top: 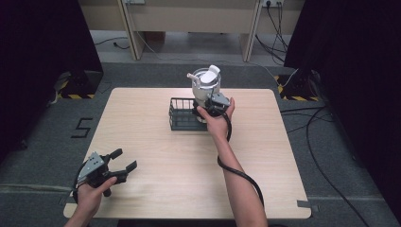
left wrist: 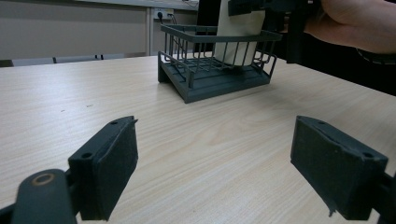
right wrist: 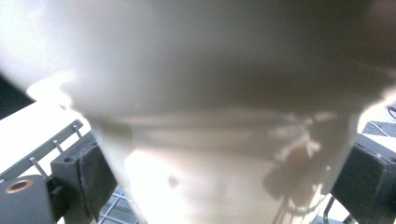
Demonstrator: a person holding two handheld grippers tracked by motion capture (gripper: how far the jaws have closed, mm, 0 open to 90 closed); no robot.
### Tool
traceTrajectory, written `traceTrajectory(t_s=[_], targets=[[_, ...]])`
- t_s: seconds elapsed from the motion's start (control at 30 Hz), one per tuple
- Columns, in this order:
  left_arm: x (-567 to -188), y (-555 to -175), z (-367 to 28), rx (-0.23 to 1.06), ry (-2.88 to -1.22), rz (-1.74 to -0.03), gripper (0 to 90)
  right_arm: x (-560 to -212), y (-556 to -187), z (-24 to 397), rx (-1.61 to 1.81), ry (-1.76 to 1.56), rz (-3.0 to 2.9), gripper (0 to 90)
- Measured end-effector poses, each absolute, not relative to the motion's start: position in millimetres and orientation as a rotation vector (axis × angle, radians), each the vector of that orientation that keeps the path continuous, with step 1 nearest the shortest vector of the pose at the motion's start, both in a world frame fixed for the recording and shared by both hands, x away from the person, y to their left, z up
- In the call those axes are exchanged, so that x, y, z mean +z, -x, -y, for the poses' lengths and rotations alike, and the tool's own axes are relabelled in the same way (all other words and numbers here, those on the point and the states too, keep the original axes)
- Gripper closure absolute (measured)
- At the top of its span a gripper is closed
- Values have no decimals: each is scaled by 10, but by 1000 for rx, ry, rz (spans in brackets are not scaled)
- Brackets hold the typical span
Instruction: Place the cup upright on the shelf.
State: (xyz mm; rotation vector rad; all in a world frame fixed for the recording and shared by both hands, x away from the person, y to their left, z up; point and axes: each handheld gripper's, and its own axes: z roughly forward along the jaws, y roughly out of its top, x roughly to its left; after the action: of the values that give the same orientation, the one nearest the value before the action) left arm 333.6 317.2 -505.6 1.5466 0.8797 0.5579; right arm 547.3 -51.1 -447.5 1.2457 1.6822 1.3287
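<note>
A cream-white container (top: 206, 82) with a lid and a small spout stands upright at the right end of a dark wire basket (top: 182, 116) on the middle of the table's far half. My right gripper (top: 210, 101) is shut on its lower body. In the right gripper view the container (right wrist: 224, 116) sits very close between the two black jaws of that gripper (right wrist: 224, 186). My left gripper (top: 124, 159) rests open and empty near the table's front left corner. From there the left gripper (left wrist: 229, 168) faces the basket (left wrist: 215, 81), with the container's lower end (left wrist: 238, 32) inside its wires.
The wooden table (top: 165, 179) is light-coloured, with bare surface between the left gripper and the basket. Black curtains (top: 42, 56) hang on both sides. Cables (top: 321, 142) lie on the floor at the right. A desk frame (top: 189, 28) stands beyond the table.
</note>
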Motion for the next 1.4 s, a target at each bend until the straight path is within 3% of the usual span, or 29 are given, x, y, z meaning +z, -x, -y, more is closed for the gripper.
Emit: traceTrajectory(t_s=[1.4], targets=[[-5056, -3335, -3167, 559, -1548, -879, 143, -4415, -5224, 646, 1325, -1239, -1674, 62]])
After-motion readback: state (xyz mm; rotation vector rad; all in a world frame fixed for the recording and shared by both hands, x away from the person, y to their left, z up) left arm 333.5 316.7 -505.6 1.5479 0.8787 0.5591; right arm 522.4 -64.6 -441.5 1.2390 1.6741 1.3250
